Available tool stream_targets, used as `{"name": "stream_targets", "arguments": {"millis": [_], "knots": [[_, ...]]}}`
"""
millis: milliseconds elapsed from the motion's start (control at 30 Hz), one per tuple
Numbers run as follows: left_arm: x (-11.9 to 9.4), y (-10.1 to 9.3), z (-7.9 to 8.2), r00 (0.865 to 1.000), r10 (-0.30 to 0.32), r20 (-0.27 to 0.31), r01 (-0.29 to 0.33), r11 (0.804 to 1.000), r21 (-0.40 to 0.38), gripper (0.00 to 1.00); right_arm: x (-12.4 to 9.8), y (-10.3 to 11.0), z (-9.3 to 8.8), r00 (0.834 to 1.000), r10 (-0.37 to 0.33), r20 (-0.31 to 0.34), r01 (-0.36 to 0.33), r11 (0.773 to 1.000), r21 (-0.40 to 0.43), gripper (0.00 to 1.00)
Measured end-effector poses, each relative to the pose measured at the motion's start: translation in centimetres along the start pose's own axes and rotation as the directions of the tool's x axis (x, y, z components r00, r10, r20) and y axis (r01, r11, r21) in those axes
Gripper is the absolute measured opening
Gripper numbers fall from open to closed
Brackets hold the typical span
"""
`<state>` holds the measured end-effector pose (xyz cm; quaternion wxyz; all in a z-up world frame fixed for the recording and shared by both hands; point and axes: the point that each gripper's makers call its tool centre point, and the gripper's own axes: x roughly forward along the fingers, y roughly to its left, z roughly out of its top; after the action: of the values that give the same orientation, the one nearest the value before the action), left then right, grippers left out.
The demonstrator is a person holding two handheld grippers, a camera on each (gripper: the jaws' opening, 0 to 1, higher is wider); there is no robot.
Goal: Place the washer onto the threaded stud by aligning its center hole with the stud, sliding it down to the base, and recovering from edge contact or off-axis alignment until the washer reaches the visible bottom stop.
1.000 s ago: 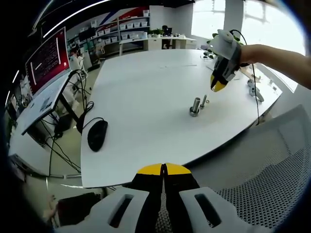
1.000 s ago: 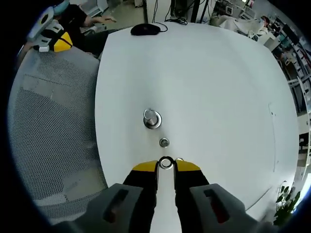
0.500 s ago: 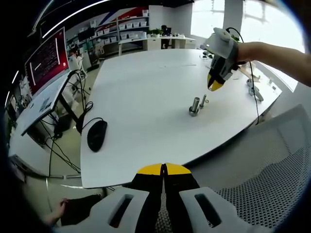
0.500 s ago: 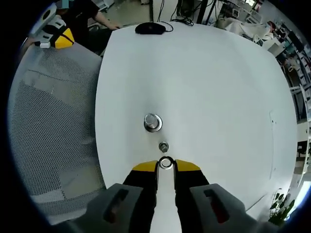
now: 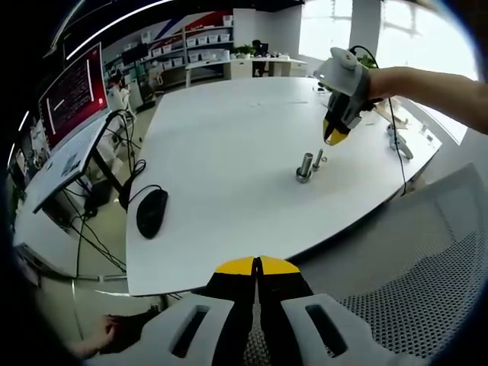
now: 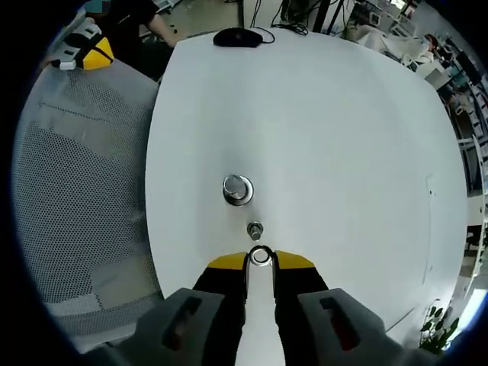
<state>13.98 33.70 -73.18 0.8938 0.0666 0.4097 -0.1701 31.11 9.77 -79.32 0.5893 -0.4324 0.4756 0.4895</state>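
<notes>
In the left gripper view, the left hand-held gripper (image 5: 256,267) rises from the bottom with its yellow-tipped jaws pressed together on nothing, hanging off the near edge of the white desk (image 5: 229,160) above a mesh chair (image 5: 427,259); out on the desk stand a threaded stud (image 5: 319,159) and, just beside it, a stouter metal cylinder (image 5: 305,168); the right hand-held gripper (image 5: 335,136) hangs tips-down above and a little beyond the stud, apart from it; a black mouse (image 5: 152,213) lies well to the left near the desk edge, and a monitor (image 5: 72,95) stands further off.

In the right gripper view, the right hand-held gripper (image 6: 260,259) looks almost straight down; its jaws are nipped on the rim of the washer (image 6: 260,256), which sits flat between the yellow tips with its hole open to the camera; the threaded stud (image 6: 255,229) lies just ahead of the washer, not yet under the hole, and the metal cylinder (image 6: 238,189) stands beyond it; the left hand-held gripper (image 6: 82,53) shows at the upper left past the mesh chair (image 6: 76,191).

As a judgement, the washer is a small, stiff, light steel ring, smooth and likely to slip or tip if the pinch is loose; an edge hold across the rim, as here, seems right since it leaves the hole free; the hole looks barely wider than the stud, so a slight tilt could hang it on the threads; it still has to be centred over the stud and lowered level.
</notes>
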Motion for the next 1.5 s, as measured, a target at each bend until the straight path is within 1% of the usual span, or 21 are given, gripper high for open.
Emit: {"name": "stream_targets", "arguments": {"millis": [567,867,1067,1500], "knots": [[0.0,0.0,0.1,1.0,0.0,0.009,0.0,1.0,-0.001,0.0,0.1,0.2,0.1,1.0,-0.001,-0.003,0.001,1.0,0.002,0.14],[0.0,0.0,0.1,1.0,0.001,0.009,-0.001,1.0,-0.001,0.0,-0.1,0.0,0.3,1.0,-0.005,0.011,0.005,1.0,0.004,0.14],[0.0,0.1,0.1,1.0,0.004,0.01,-0.004,1.0,-0.004,0.0,0.4,0.5,0.5,1.0,0.011,0.011,-0.01,1.0,-0.017,0.14],[0.0,0.1,0.2,1.0,0.005,0.011,-0.005,1.0,-0.005,0.0,1.1,0.4,0.7,1.0,0.017,0.008,-0.016,1.0,-0.015,0.14]]}}
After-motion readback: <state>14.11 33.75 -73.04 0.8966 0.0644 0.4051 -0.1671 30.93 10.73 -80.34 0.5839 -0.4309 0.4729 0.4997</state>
